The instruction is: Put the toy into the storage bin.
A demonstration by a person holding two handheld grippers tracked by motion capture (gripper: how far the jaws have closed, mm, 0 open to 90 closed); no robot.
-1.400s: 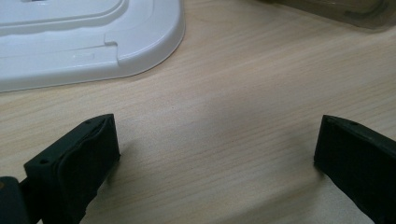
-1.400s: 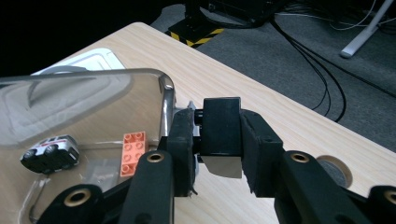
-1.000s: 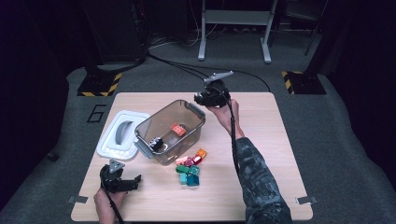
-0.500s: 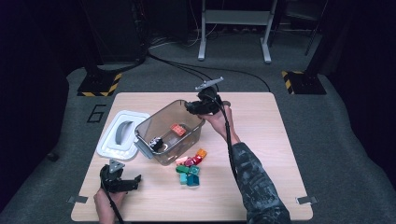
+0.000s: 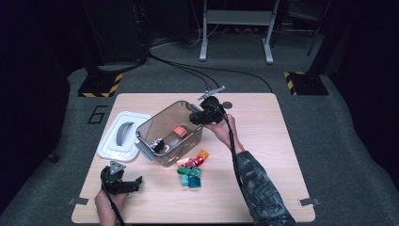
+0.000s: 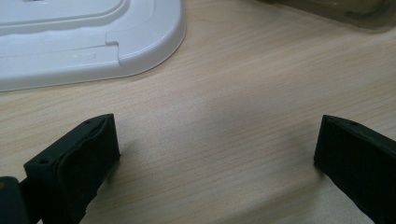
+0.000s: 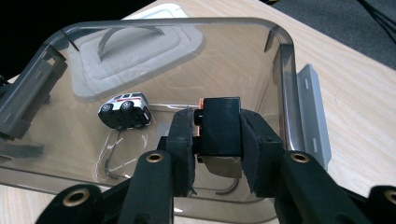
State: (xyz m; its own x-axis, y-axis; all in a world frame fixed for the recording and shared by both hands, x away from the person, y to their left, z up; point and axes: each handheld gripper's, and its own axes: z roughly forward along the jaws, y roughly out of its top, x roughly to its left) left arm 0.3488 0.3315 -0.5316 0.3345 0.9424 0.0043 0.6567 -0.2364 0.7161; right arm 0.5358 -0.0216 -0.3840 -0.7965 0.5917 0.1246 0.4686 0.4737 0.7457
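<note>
The right gripper [image 7: 217, 149] pinches a small black block [image 7: 219, 126], boxy and matt with square edges, and holds it over the open mouth of the clear plastic bin [image 7: 280, 70]. An orange block [image 5: 179, 131] and a toy car [image 7: 125, 111], white over black wheels, lie on the bin's glossy floor. The left gripper [image 6: 215, 154] rests with jaws spread wide over the pale wood-grain table [image 6: 233, 93], near the smooth white lid [image 6: 84, 37].

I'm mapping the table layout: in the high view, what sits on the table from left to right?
White lid → clear plastic bin, with a toy car inside → right tool over the bin's right rim, shut on a black block.
</note>
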